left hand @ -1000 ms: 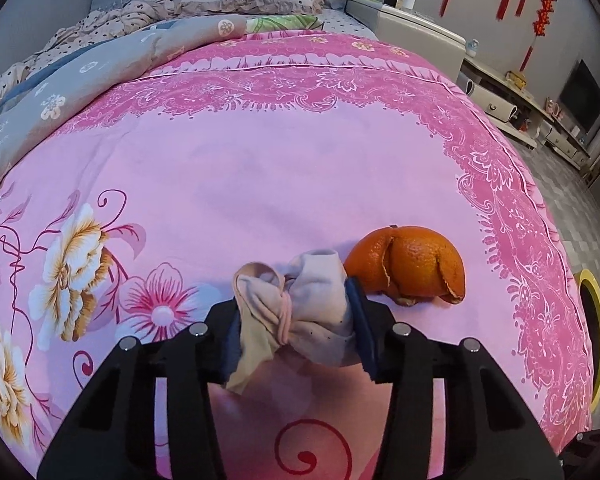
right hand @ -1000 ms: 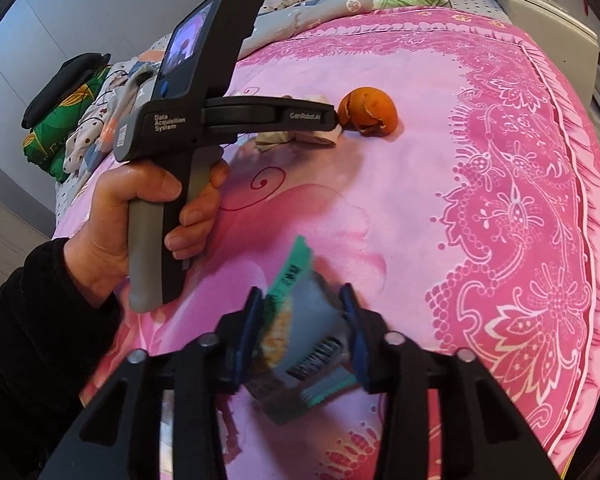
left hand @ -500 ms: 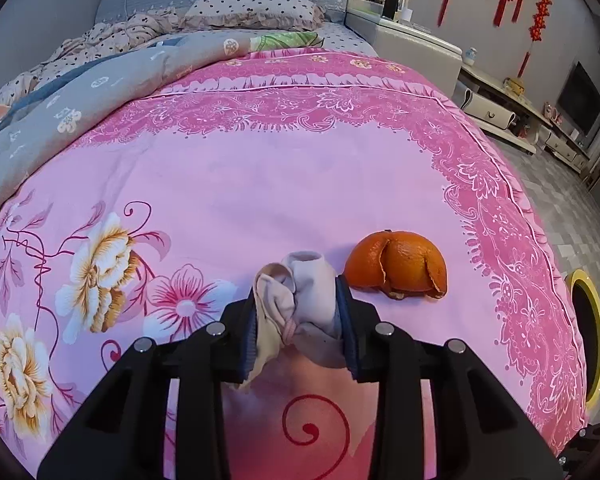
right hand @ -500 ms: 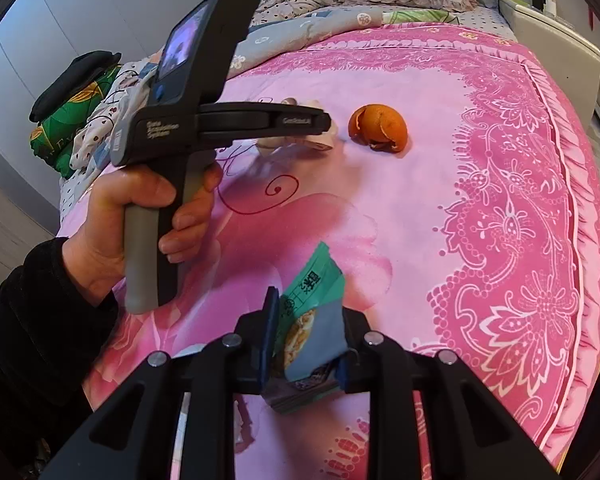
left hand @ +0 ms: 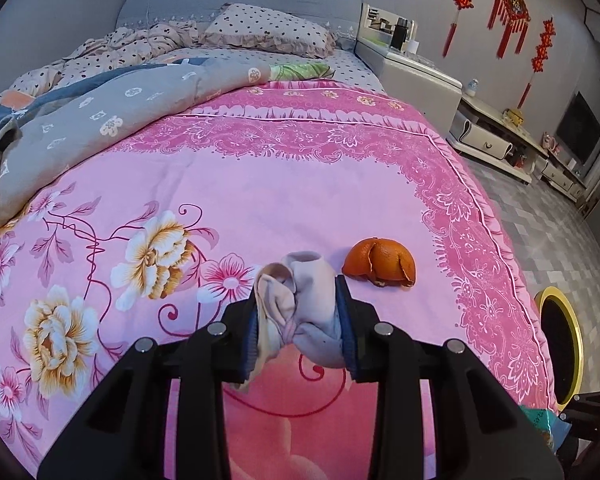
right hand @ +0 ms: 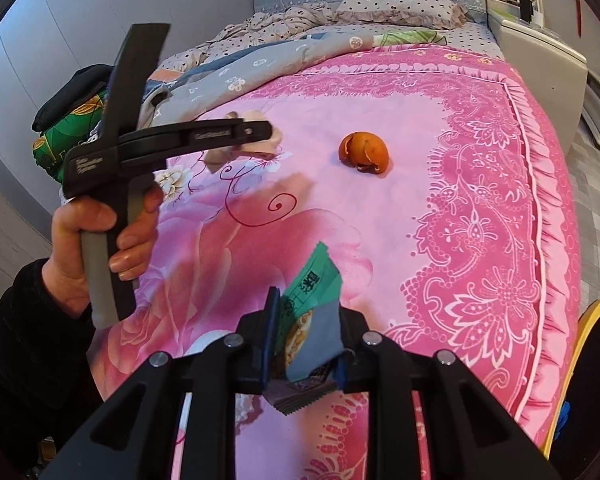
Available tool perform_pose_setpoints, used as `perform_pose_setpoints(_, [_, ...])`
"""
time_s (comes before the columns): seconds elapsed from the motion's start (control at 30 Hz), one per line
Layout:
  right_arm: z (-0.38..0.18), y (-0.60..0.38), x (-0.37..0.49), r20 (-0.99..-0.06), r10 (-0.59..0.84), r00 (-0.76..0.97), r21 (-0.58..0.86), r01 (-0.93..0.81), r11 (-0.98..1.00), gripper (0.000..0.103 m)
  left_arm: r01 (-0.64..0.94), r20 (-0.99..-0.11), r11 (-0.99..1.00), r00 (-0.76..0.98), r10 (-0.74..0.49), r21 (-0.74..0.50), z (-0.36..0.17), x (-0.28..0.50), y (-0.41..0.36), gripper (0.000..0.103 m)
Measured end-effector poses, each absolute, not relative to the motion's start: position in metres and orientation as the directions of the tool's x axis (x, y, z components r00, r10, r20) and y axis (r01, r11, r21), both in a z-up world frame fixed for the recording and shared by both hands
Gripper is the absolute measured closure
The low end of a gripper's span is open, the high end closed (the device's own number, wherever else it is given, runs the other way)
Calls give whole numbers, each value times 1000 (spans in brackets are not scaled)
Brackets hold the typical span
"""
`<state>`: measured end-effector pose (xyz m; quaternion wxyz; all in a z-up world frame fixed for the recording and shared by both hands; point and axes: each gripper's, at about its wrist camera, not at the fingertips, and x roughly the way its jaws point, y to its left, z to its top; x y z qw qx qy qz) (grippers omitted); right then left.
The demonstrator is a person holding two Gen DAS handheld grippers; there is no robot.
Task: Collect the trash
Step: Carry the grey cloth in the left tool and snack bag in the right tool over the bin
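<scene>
Left wrist view: left gripper (left hand: 300,332) clamps crumpled cloth (left hand: 300,312), orange peel (left hand: 380,262) beside; right gripper (right hand: 304,340) pinches wrapper (right hand: 308,304).

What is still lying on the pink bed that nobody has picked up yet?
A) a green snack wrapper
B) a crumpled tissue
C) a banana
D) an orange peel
D: the orange peel lies alone on the bedspread, while the tissue and snack wrapper are each clamped in a hand-held gripper.
</scene>
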<state>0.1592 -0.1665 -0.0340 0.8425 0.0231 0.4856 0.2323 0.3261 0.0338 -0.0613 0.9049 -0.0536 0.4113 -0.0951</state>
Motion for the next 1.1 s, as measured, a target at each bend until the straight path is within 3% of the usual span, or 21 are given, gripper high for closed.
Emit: perform_pose_setpoints(1.1, [25, -295, 105, -737, 301, 605, 254, -165, 953, 82, 277, -636, 939, 691, -343, -204, 42, 191, -47, 71])
